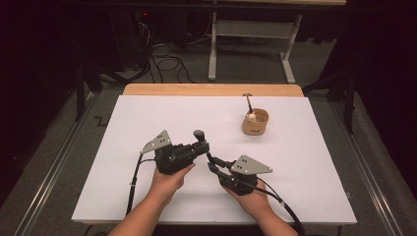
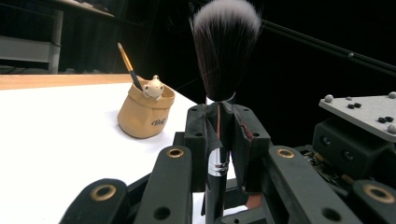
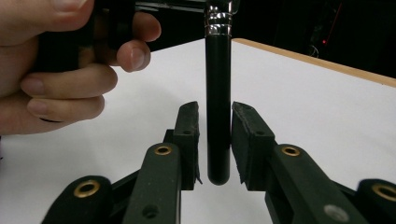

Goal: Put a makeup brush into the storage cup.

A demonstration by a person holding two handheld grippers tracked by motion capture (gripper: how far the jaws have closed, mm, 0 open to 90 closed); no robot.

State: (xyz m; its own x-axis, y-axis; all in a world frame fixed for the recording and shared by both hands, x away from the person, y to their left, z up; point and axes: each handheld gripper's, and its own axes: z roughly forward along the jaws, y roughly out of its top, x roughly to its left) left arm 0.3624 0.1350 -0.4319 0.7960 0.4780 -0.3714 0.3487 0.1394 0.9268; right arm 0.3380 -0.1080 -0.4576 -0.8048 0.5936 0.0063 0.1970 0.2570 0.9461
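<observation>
Left gripper view, centre: left claw [image 2: 219,140] clamps black-handled fluffy makeup brush [image 2: 224,51]. Right claw [image 3: 215,140] straddles handle, slightly parted; release fully before carrying brush to tan pot [image 2: 144,114].

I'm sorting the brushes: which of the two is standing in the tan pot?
The thin brush with the golden ferrule leans inside the tan pouch-shaped pot. The other, a fluffy black makeup brush, is clamped upright in the left gripper, away from the pot.

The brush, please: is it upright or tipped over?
Upright. The left gripper clamps the brush at its ferrule, bristles up, and its handle hangs straight down between the right gripper pads.
</observation>
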